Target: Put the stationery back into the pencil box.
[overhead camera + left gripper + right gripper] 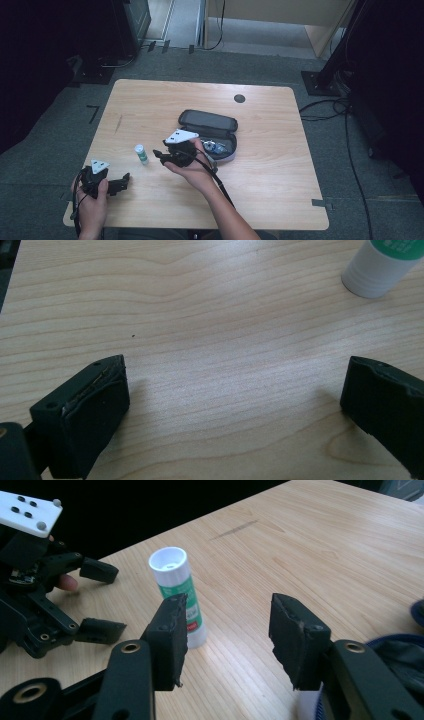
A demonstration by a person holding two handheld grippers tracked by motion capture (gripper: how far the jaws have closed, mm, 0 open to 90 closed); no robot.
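A small round glue stick [141, 153], white plastic with a green label, stands upright on the pale wood-grain table [270, 165]. Just right of it, the right tongs [161, 155] are open and empty. The left tongs [126, 181], near left, are open too. A dark oval case [207, 122] lies open behind.

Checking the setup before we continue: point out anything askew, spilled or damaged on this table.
Nothing stands out. The white glue stick with a green label stands upright on the pale wooden table, and the dark zip-around pencil case lies open and level. Nothing is spilled.
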